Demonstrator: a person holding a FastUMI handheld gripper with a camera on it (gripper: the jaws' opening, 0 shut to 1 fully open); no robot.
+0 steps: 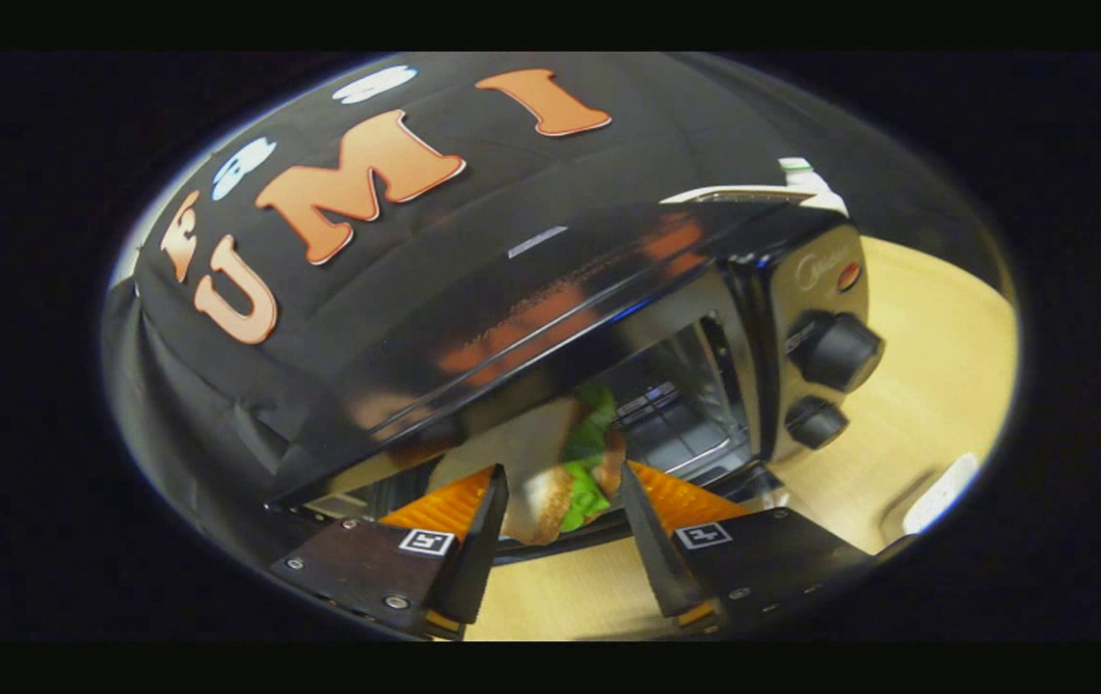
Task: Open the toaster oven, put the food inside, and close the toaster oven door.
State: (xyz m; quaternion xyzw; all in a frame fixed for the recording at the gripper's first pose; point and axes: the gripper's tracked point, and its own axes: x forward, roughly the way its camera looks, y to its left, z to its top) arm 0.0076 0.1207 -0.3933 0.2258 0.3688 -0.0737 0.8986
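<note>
Right at the near end, the gripper (558, 501) has its two fingers pressed in on a sandwich (565, 463) from either side, clenched on it, each finger a flat wedge with a ribbed inner face. Each finger's block carries a small square marker, and the blocks are matte plates studded with screws. The sandwich sits between the fingers, standing on edge: a pale bread slice with a browned, grainy crust on the left, a ruffled green leaf in the middle, and a brown layer on the right. Below it runs a light wood-grain table (936, 386), smooth and bare, with wide room out to the right of the oven.

Just ahead, the sandwich's far end reaches the mouth of the toaster oven (608, 308), whose door is open. The mouth shows as a dark opening; inside, shiny metal walls and a flat tray or rack surface, with free room to the right of the food. The oven's lower front edge crosses just behind the fingertips. The body is glossy black with rounded edges, mirror-like on top.

On its right panel, two round black knobs (835, 352) stick out, one above the other, with a small red light above them.

Past the oven, a white, flat thing lies on the table at the far right; what it is, I cannot tell. Behind everything hangs black cloth, creased.
</note>
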